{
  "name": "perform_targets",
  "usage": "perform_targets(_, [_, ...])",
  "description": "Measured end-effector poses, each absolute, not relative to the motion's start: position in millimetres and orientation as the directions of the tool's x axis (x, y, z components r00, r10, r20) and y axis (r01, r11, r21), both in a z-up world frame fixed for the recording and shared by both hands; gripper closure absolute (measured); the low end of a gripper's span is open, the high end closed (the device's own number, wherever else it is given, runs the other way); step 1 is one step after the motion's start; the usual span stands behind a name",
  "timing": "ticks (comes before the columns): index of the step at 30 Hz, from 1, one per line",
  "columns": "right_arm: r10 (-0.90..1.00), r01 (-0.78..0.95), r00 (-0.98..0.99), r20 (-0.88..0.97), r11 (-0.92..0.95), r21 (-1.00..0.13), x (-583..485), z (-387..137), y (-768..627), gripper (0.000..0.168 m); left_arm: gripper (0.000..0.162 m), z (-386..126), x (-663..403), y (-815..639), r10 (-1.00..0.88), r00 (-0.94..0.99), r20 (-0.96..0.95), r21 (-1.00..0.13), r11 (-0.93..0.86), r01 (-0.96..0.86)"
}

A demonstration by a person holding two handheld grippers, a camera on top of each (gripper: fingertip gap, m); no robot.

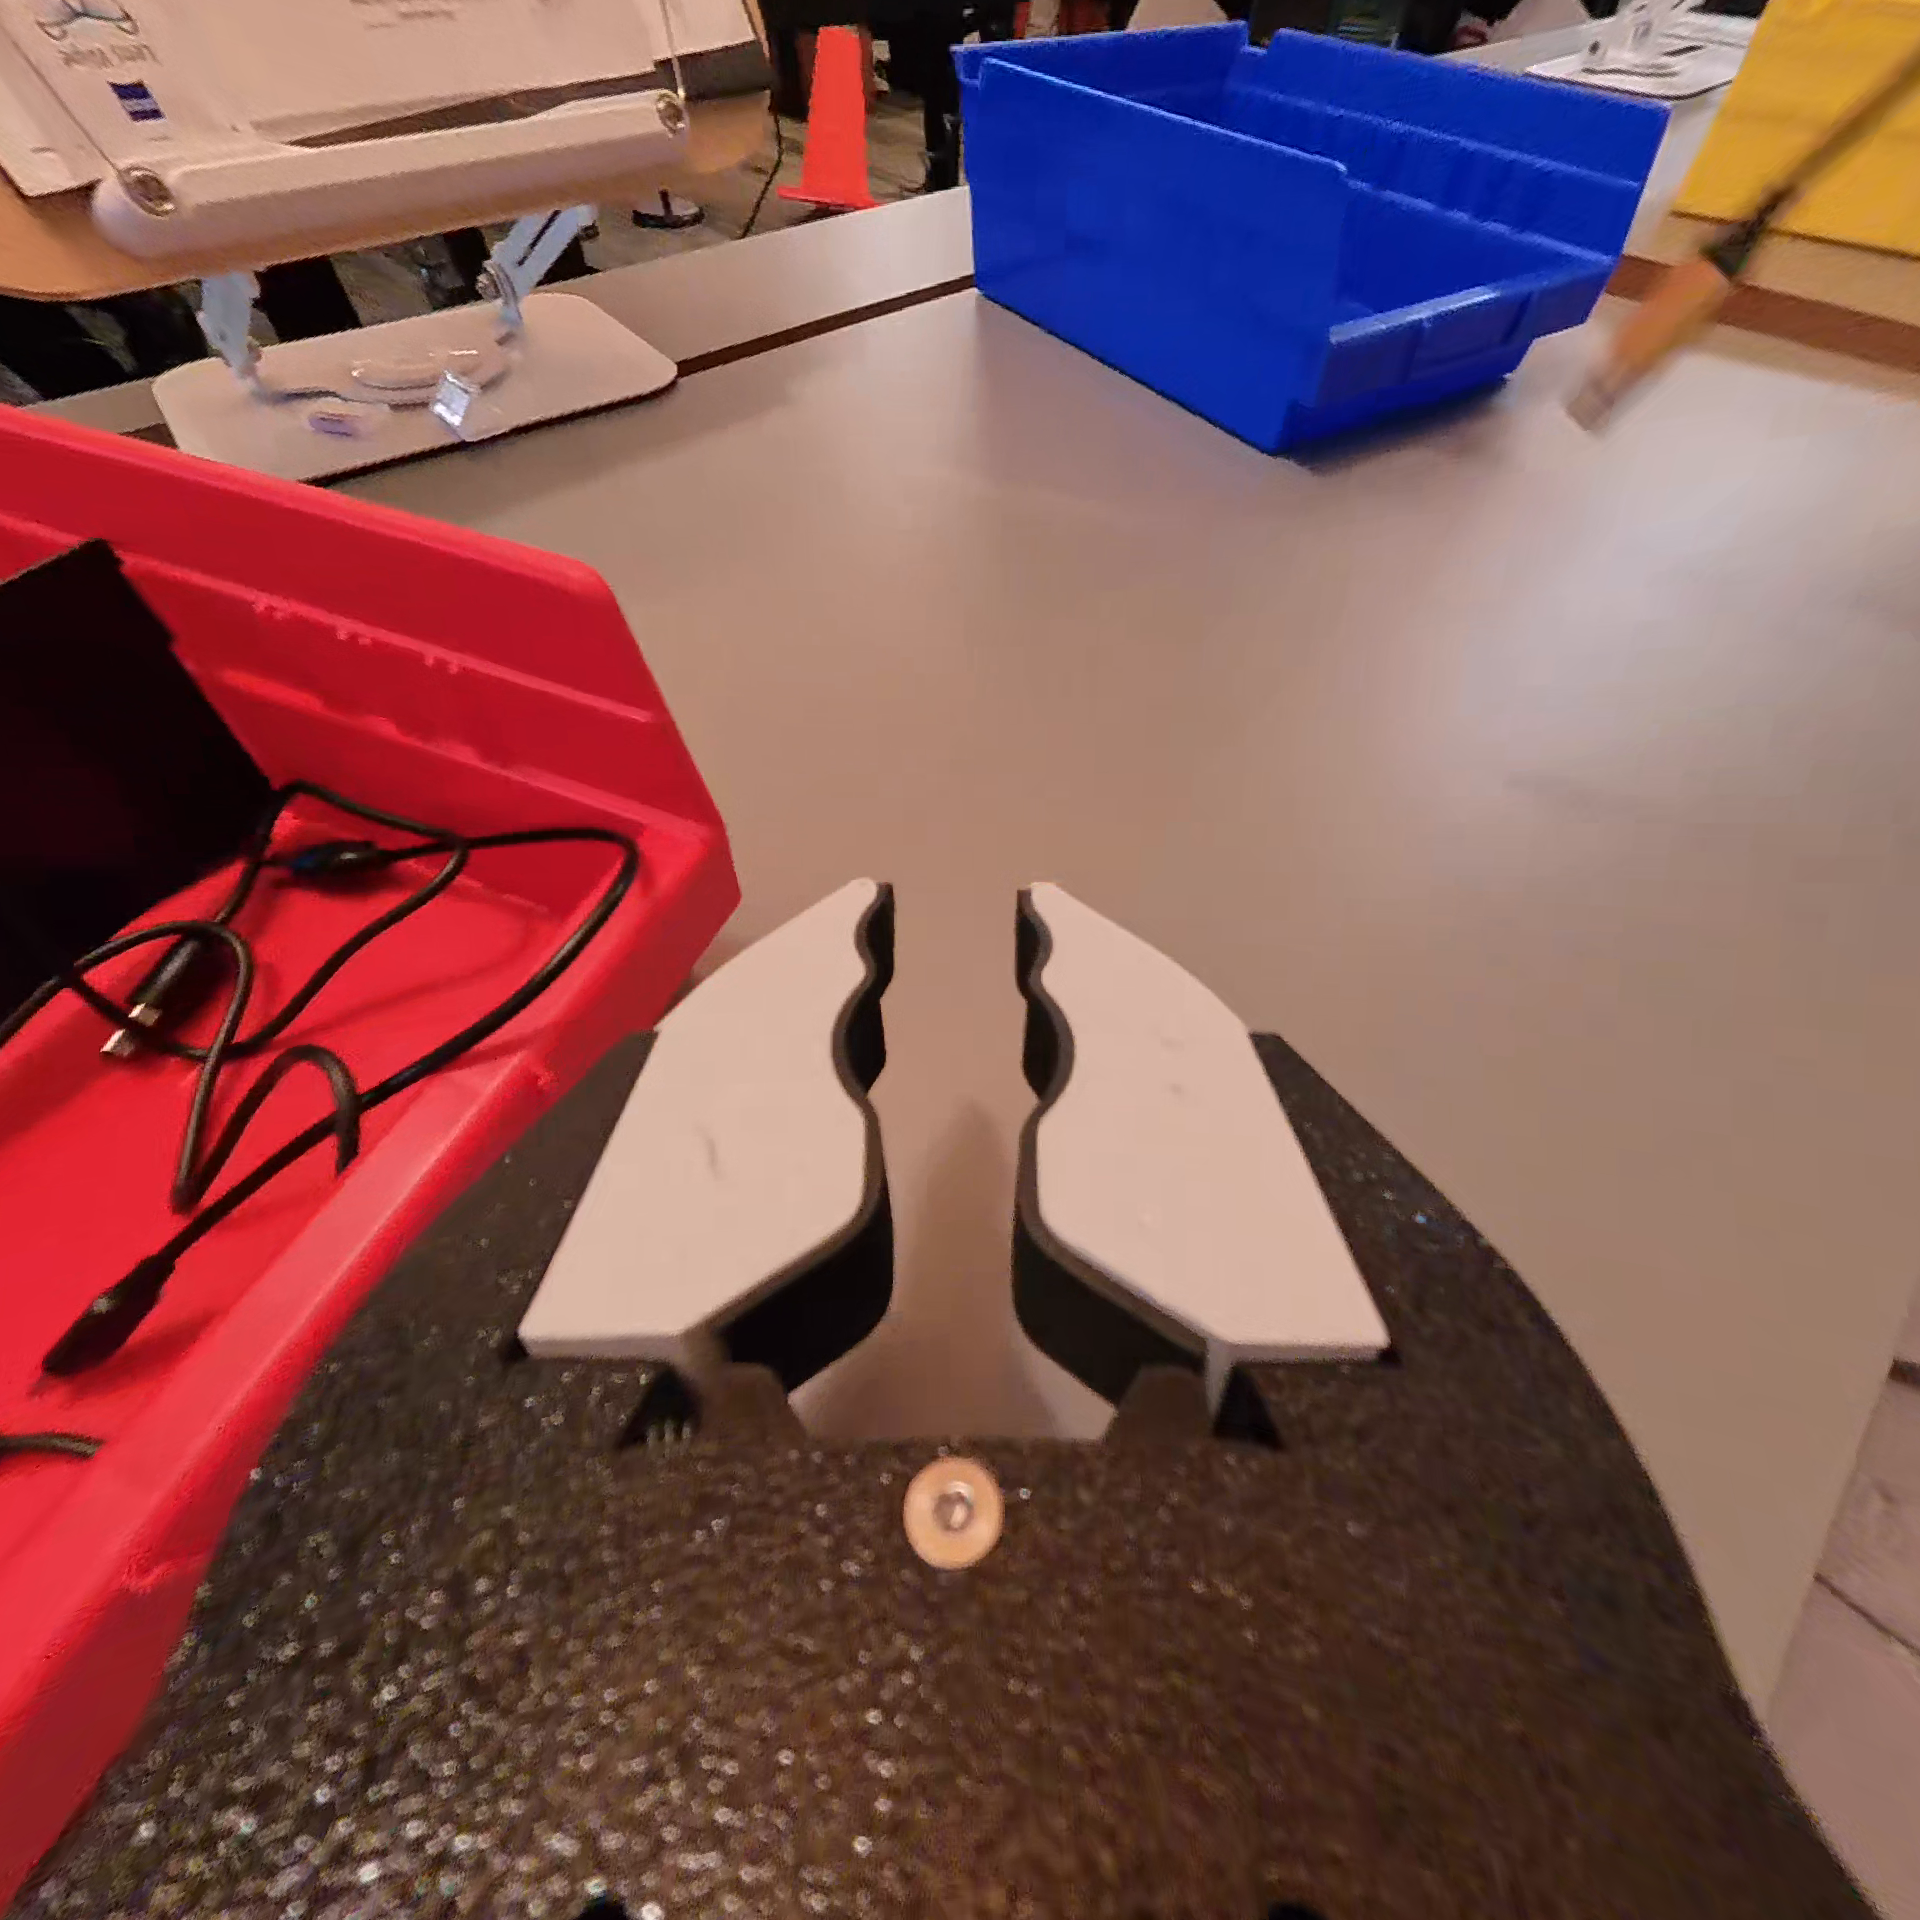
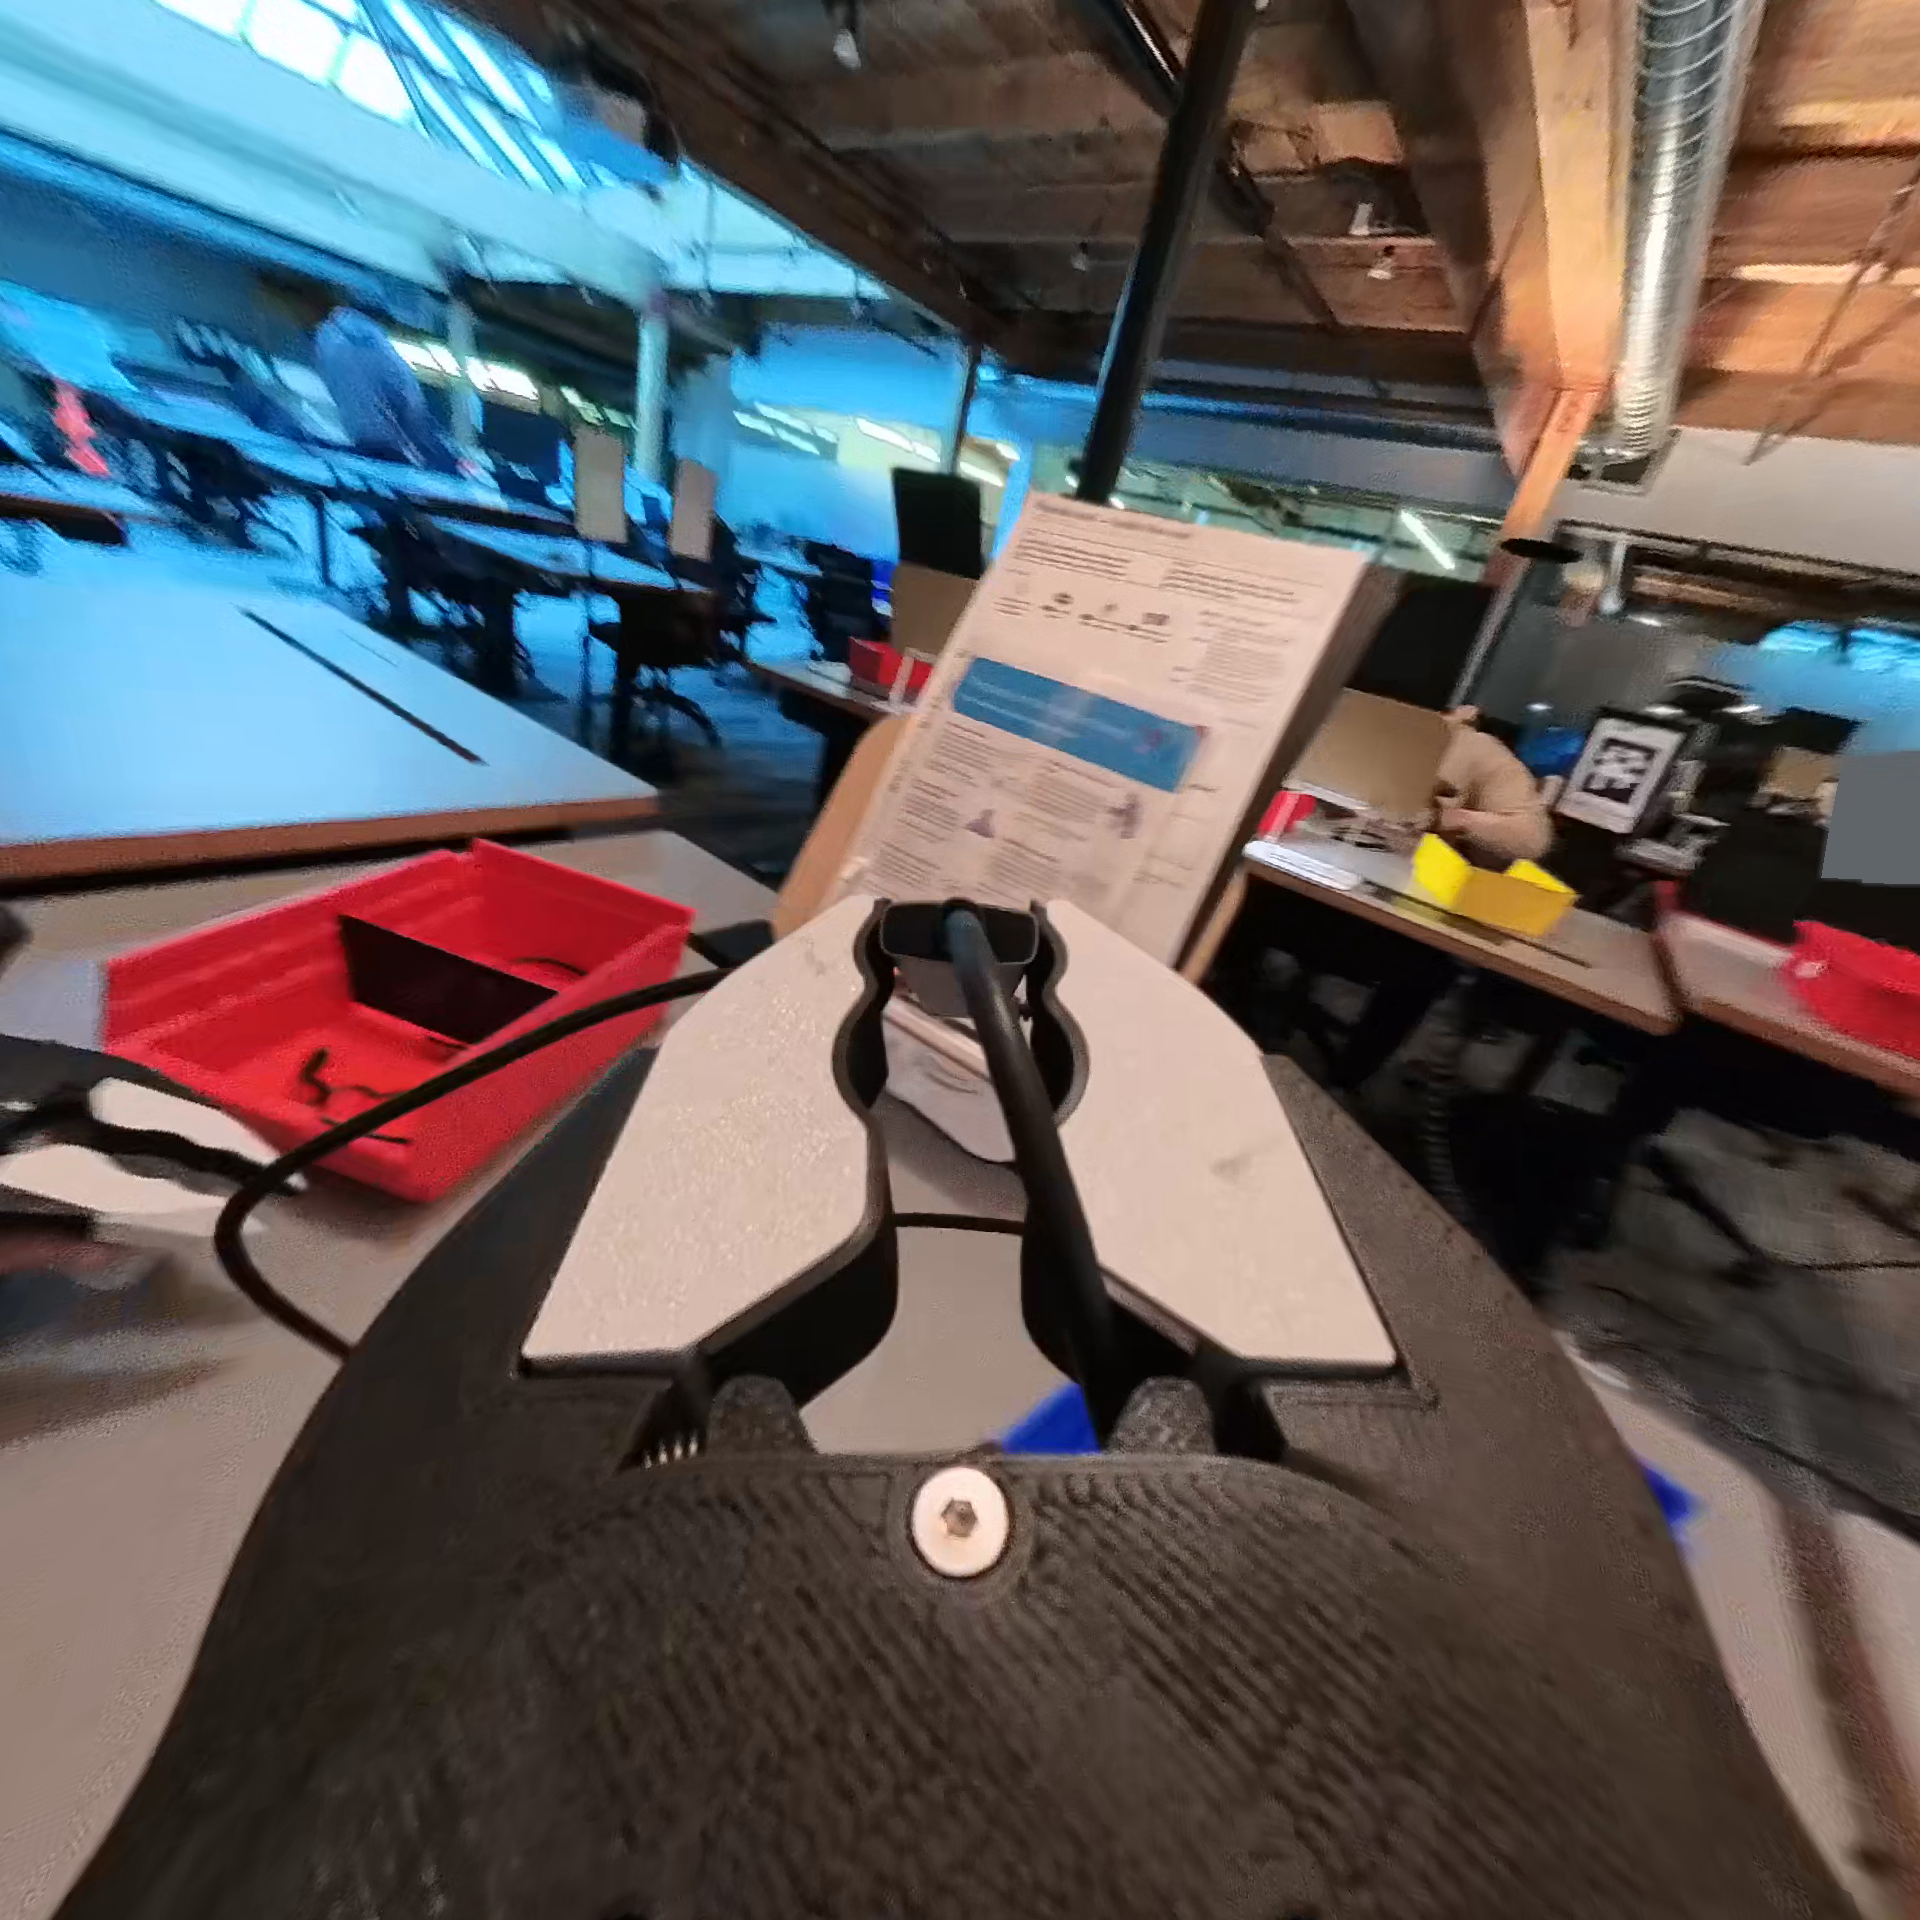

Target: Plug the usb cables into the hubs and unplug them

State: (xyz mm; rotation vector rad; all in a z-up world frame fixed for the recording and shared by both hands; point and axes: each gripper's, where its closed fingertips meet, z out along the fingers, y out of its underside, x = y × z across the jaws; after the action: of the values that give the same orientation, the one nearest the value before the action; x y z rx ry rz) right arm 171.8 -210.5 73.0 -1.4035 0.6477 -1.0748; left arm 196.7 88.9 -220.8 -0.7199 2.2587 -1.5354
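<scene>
My left gripper is open and empty, low over the grey table, just right of a red bin. The bin holds tangled black USB cables with a plug and a black divider. My right gripper is raised and shut on a small dark grey hub; its black cable runs back between the fingers. A blurred plug hangs on a cable at the upper right of the left wrist view. The red bin also shows at the left of the right wrist view.
A blue bin stands at the back of the table, a yellow bin beyond it. A white stand base holds a tilted instruction board. An orange cone is on the floor behind. The table edge drops off at right. About 40 cm separates my left fingertips from my right.
</scene>
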Motion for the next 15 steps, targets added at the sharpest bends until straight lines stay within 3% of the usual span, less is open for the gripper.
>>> perform_targets(8, [-0.792, 0.13, 0.302, 0.531, -0.517, -0.846, 223, 120, -288, 0.143, 0.142, -224, 192, 82, -0.546, -0.835, 0.07, -0.927, 0.274, -0.256])
perform_targets(15, [-0.731, 0.01, 0.322, 0.601, -0.632, -0.775, 269, 95, -333, 0.143, 0.142, -228, 188, 82, -0.532, -0.843, 0.079, -0.921, 0.284, -0.265])
